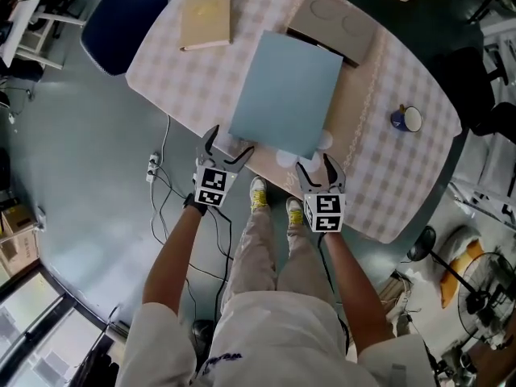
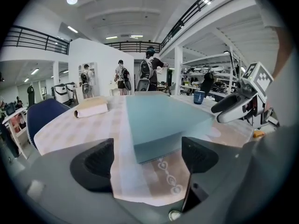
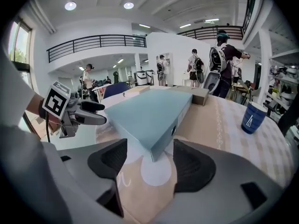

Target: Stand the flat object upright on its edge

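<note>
While binder point(image 1: 286, 87) lies flat | corners face left tongs point(image 1: 232, 142), right tongs point(image 1: 314, 163)

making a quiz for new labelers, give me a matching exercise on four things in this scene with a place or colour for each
Things:
1. binder
2. mug
3. tan book
4. chair

Descriptions:
a. dark blue, on the floor off the left end of the table
b. light blue-grey, lying flat mid-table, reaching the near edge
c. blue outside, white inside, alone near the right end
d. at the far left of the tabletop

Pairs: 1-b, 2-c, 3-d, 4-a
</note>
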{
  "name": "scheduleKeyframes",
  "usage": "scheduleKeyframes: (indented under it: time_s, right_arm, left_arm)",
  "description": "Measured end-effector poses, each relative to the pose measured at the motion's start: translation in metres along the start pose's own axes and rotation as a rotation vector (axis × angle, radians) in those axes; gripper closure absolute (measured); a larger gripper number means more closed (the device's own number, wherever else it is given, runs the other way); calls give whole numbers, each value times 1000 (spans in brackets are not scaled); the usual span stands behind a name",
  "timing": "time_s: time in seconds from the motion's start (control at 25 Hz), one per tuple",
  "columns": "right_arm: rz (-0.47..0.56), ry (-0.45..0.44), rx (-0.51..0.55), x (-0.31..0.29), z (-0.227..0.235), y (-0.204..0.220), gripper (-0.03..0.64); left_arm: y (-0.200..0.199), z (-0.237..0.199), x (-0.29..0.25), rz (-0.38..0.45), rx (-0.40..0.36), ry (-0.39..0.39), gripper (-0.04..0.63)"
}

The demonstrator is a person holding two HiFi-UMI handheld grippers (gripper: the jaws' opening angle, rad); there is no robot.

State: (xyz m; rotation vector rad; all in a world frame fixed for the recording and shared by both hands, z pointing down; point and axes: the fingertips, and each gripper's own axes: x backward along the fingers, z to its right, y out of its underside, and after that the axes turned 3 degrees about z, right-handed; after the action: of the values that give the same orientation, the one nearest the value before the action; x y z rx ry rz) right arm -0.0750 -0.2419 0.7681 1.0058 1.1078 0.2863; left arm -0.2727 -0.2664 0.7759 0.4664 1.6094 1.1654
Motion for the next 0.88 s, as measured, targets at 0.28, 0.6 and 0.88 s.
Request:
scheduleKeyframes:
  time_s: [0.28, 0.6, 0.88]
  right_arm:
    - [-21, 11, -19, -8, -3, 11, 318]
    - [-44, 11, -15, -16, -8, 19, 346]
    - [-64, 27, 5, -17, -3, 15, 459]
  left_arm:
    - [4, -1, -10, -6, 10, 17, 144]
    - [10, 12, -18, -36, -71, 58, 157]
    - [13, 12, -21, -62, -75, 26, 238]
